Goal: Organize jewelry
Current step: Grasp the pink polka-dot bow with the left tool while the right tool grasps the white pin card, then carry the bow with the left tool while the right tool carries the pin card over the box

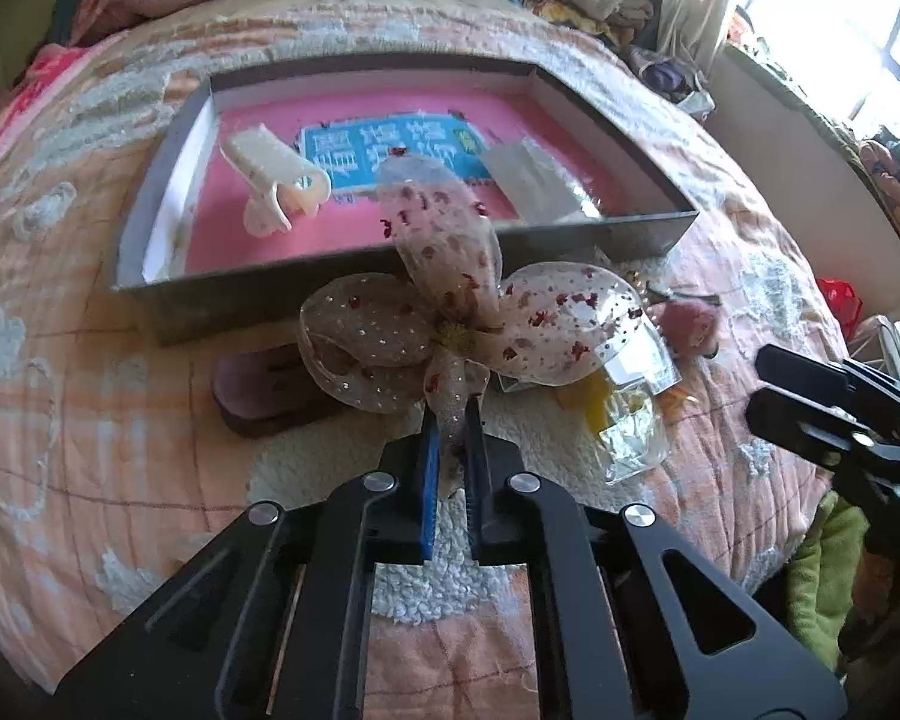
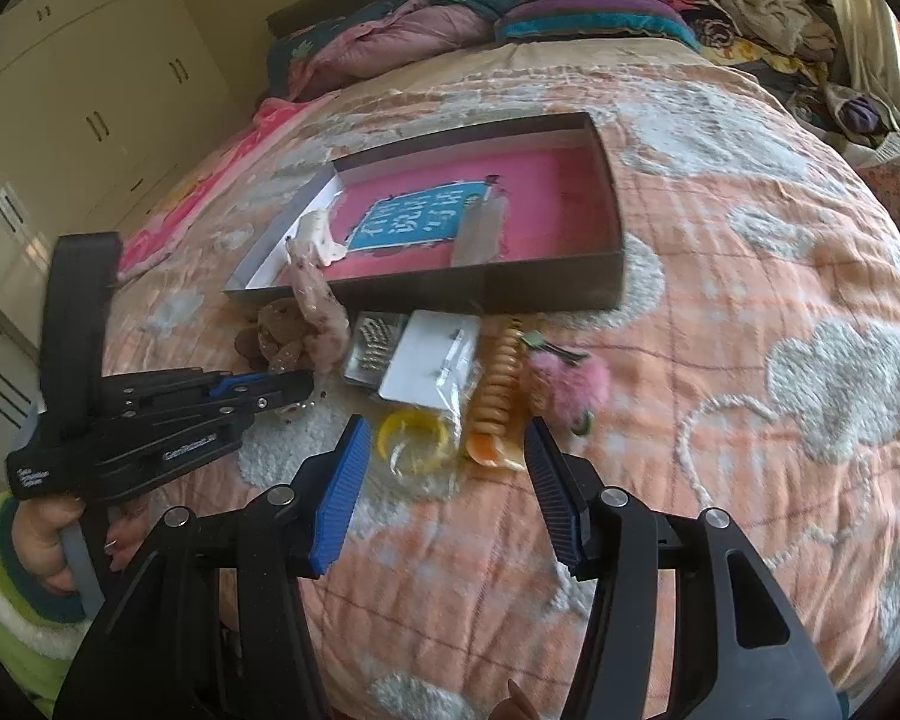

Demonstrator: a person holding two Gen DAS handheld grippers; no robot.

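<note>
My left gripper (image 1: 453, 414) is shut on the tail of a sheer beige bow hair clip (image 1: 450, 312) with red specks, held up in front of the grey box (image 1: 390, 282). The box has a pink floor and holds a cream claw clip (image 1: 276, 180) and a clear packet (image 1: 534, 180). The bow also shows in the right wrist view (image 2: 315, 300), with the left gripper (image 2: 306, 387) below it. My right gripper (image 2: 447, 438) is open and empty above the pile: a yellow ring in a clear bag (image 2: 414, 438), an orange spiral hair tie (image 2: 498, 390), a pink pompom (image 2: 570, 384).
A dark purple clip (image 1: 270, 384) lies on the bedspread left of the bow. A white card (image 2: 432, 360) and a packet of hairpins (image 2: 375, 348) lie by the box front. Pillows and clothes are piled at the bed's far end. Cupboards stand at left.
</note>
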